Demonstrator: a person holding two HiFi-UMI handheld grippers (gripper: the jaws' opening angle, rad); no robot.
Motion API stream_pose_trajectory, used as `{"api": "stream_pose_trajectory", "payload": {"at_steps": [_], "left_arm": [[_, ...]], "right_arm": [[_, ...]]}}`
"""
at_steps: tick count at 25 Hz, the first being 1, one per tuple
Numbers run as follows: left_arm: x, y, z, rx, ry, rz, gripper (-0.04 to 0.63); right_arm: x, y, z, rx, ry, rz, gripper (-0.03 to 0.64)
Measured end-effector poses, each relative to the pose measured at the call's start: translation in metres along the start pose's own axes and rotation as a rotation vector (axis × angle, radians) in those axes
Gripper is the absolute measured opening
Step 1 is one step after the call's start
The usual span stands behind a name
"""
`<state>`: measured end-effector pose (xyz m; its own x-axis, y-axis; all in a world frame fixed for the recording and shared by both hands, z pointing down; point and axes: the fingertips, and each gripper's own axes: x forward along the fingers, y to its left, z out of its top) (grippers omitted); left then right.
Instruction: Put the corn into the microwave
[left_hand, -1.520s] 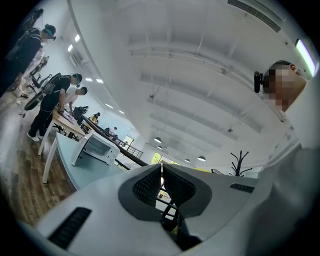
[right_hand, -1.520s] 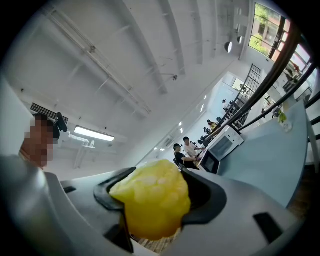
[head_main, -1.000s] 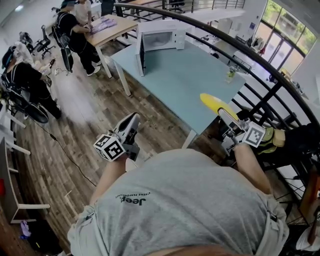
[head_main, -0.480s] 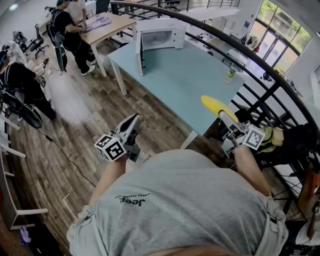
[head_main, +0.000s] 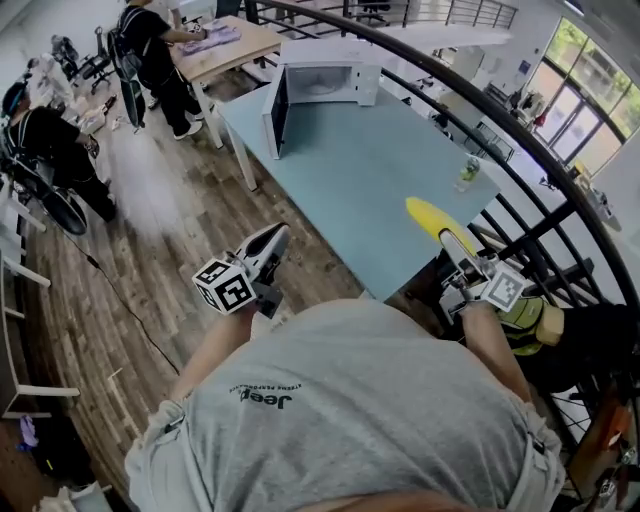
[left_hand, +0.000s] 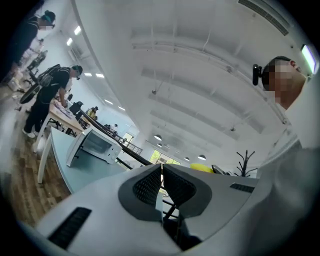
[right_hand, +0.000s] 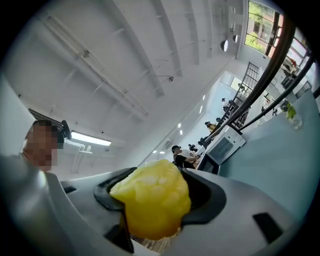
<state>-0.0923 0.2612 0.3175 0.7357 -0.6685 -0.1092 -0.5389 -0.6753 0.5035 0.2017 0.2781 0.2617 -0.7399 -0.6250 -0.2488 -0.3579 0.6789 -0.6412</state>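
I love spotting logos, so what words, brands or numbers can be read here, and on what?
"Jeep": on the grey T-shirt, upside down in the head view.
The small line of print beside it: too small to read.
Marker cubes: black-and-white patterns only, no words.
Microwave: no print readable.

— Where's the corn?
— The yellow corn is clamped in the right tool. It juts out past the tips, over the near edge of the table.
— And the microwave?
— The white microwave stands at the table's far end, well apart from the corn, with its door swung wide open.
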Motion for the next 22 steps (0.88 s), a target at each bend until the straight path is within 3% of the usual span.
{"api": "stream_pose_trajectory", "payload": {"at_steps": [5,11,22], "left_arm": [[0.083,-0.014,-0.01,0.009,-0.008,0.037,0.028],[0.145,-0.018,-0.014,0.041,-0.01,0.122,0.028],[0.209,0.012,0.013,0.12,0.019,0.198,0.028]], "right_arm": [[-0.003,-0.062,0.054,0.003,0.052,0.062,0.285],[-0.003,-0.126,0.1,0.035,0.084,0.136,0.285],[0.05,-0.2,0.126,0.074,0.124,0.191,0.284]]}}
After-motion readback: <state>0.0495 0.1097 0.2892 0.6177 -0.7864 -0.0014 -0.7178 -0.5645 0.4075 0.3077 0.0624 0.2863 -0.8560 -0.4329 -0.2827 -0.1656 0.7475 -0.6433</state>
